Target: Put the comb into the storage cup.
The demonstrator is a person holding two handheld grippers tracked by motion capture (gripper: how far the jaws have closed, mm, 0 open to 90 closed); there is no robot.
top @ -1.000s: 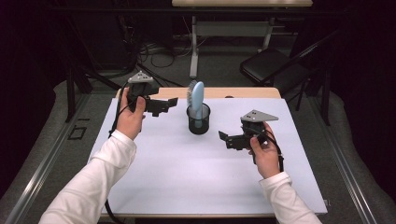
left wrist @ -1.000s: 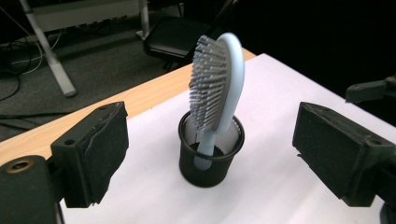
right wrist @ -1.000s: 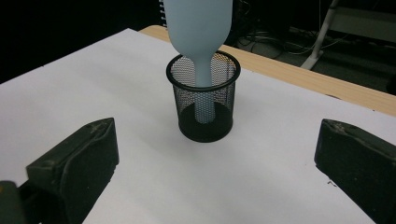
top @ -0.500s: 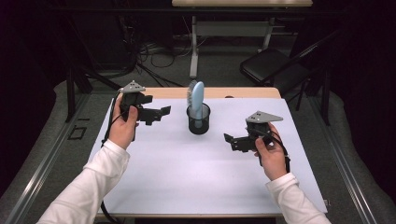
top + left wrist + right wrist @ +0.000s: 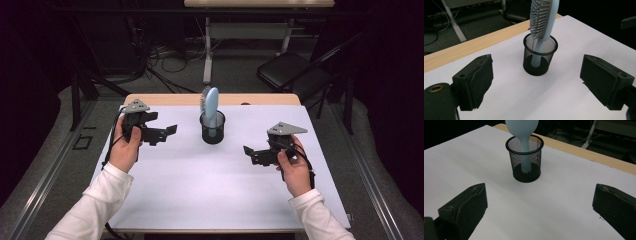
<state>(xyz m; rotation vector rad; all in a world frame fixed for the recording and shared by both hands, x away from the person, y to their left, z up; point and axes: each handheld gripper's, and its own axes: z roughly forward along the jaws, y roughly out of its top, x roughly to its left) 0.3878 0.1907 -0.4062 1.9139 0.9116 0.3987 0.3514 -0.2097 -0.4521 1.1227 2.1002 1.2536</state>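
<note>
**Operator:** High view check: where does the hairbrush [image 5: 211, 102] stand, and what is the state of each hand-held gripper?

**Technician:** The hairbrush stands handle-down in the black mesh cup [image 5: 213, 131], near the far middle of the white tabletop [image 5: 220, 190]. Its head leans on the cup's rim. The left hand-held gripper [image 5: 170, 131] is to the left of the cup, the right hand-held gripper [image 5: 248, 151] to the right and nearer the person. Both are well apart from the cup. In the left gripper view and the right gripper view the jaws of each stand wide apart with nothing between them.

**Operator:** How is the brush expected to handle?

**Technician:** It is judged light and stiff, with a smooth pale-blue plastic back [image 5: 522, 126] that is probably slippery under the pads. The bristles [image 5: 538, 18] would yield and give poor purchase.

**Operator:** Recommended hold?

**Technician:** Close across the narrow neck just above the rim, or edge to edge across the head, then lift straight up. The cup looks light and may rise with the handle or tip. Steadying its wall with the other hand-held gripper is advisable.
</note>
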